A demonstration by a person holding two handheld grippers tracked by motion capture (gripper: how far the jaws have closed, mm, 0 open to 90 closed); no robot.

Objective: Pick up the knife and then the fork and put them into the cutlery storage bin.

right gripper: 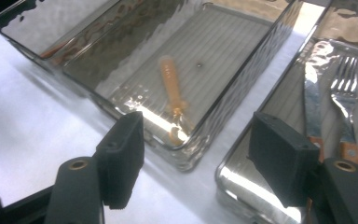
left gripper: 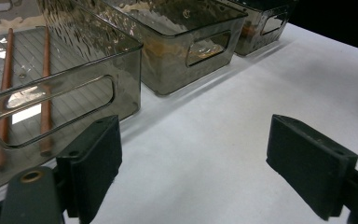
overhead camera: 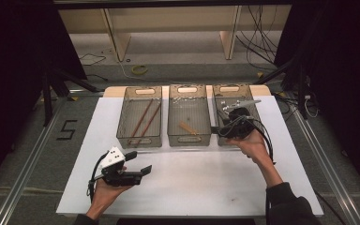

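Right gripper (overhead camera: 225, 125) hovers empty, jaws apart, over the right bin (right gripper: 242, 154) holding fork (right gripper: 347, 100) — pulling back carelessly could clip its rim; left gripper (overhead camera: 138, 164) gapes idle.

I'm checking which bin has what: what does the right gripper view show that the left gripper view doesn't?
The right gripper view alone shows a fork and another piece of metal cutlery in the right bin. The left gripper view alone shows two brown chopsticks in the left bin. Both show the middle bin, the white table, and open, empty jaws.
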